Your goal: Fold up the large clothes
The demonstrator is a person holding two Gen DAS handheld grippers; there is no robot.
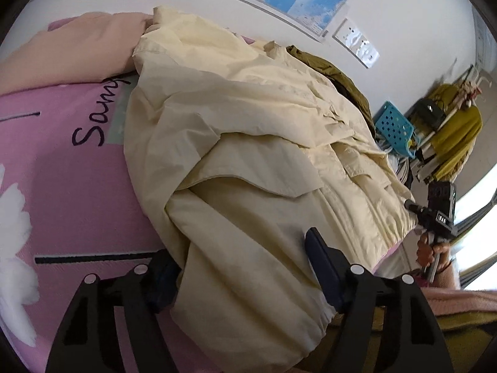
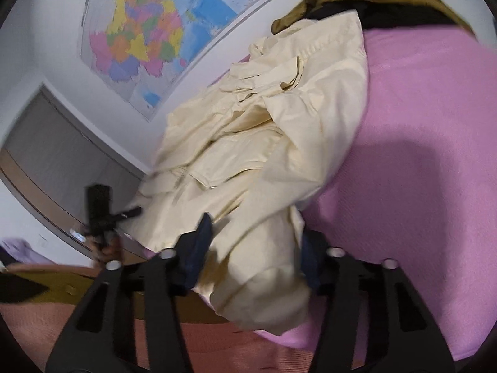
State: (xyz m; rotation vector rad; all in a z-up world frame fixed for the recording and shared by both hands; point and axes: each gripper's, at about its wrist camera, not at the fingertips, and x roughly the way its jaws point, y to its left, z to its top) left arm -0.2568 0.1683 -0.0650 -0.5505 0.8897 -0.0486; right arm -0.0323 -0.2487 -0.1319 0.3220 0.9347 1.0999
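A cream jacket (image 1: 248, 124) lies crumpled on a pink bed cover (image 1: 77, 202). In the left wrist view its gathered hem fills the gap between the fingers of my left gripper (image 1: 245, 267), and both pads touch the cloth. The right wrist view shows the same jacket (image 2: 248, 155), with a sleeve end bunched between the dark blue pads of my right gripper (image 2: 254, 255), which is shut on it. Each gripper also appears in the other's view, small, at the jacket's edge: the right gripper (image 1: 435, 217) with a hand (image 1: 431, 251) on it, the left gripper (image 2: 99, 214) blurred.
An olive garment (image 1: 341, 71) lies behind the jacket against the wall. A peach blanket (image 1: 62, 52) sits at the bed's far left. A map (image 2: 149, 37) hangs on the wall. A blue basket (image 1: 394, 127) and a rack with mustard clothing (image 1: 456, 136) stand beyond the bed.
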